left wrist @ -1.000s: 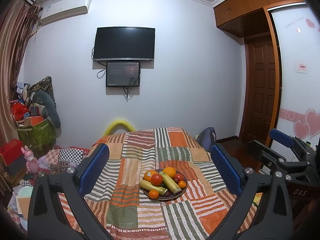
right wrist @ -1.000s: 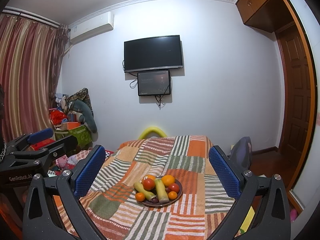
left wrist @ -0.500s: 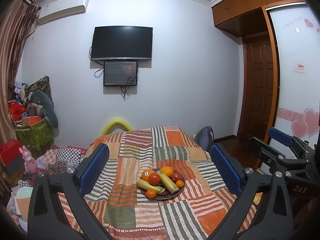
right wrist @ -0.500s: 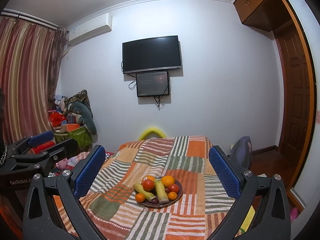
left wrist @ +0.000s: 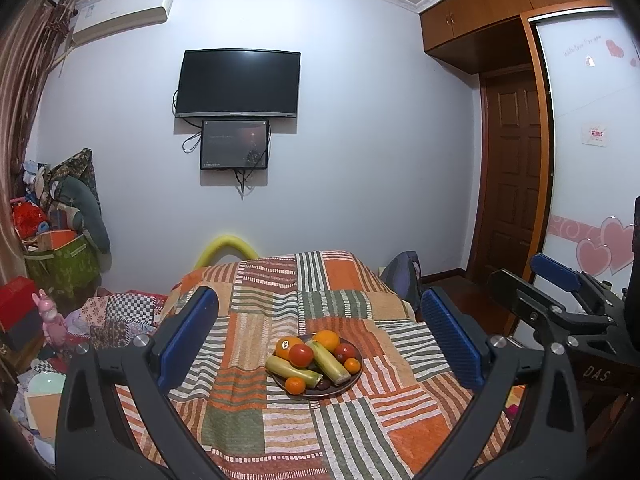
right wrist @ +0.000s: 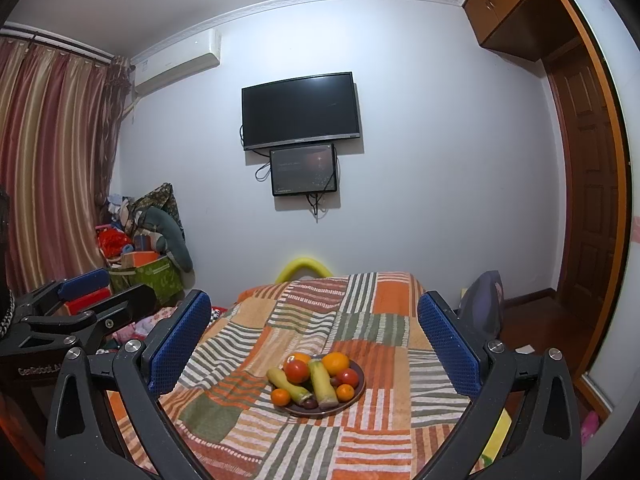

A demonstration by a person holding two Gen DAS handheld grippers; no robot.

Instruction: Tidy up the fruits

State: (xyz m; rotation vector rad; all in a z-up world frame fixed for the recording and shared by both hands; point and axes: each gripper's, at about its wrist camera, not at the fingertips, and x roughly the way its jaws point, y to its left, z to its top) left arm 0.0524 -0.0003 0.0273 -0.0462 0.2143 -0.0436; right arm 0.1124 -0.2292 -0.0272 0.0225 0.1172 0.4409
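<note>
A dark plate point(left wrist: 359, 365) point(right wrist: 362, 381) sits in the middle of a table under a striped patchwork cloth point(left wrist: 248, 432) point(right wrist: 372, 440). It holds oranges point(left wrist: 326, 339) point(right wrist: 336, 363), red tomatoes point(left wrist: 301, 355) point(right wrist: 296, 371), two long yellow-green corn-like pieces point(left wrist: 329, 367) point(right wrist: 321, 385) and small tangerines point(left wrist: 295, 385) point(right wrist: 280, 397). My left gripper point(left wrist: 320, 338) point(right wrist: 86, 292) hovers open, short of the plate, with nothing between its blue pads. My right gripper point(right wrist: 313, 344) point(left wrist: 536, 280) is also open and empty, level with the left one and to its right.
A yellow curved chair back point(left wrist: 226, 246) rises behind the table's far edge. A grey bag point(right wrist: 482, 300) sits at the far right corner. Clutter and boxes point(left wrist: 60, 248) fill the left floor. A wooden door point(left wrist: 514, 184) and a wardrobe stand on the right.
The left wrist view has drifted a little, so the plate and the TV sit slightly further left in it. The right view has hardly shifted. Both grippers stay open.
</note>
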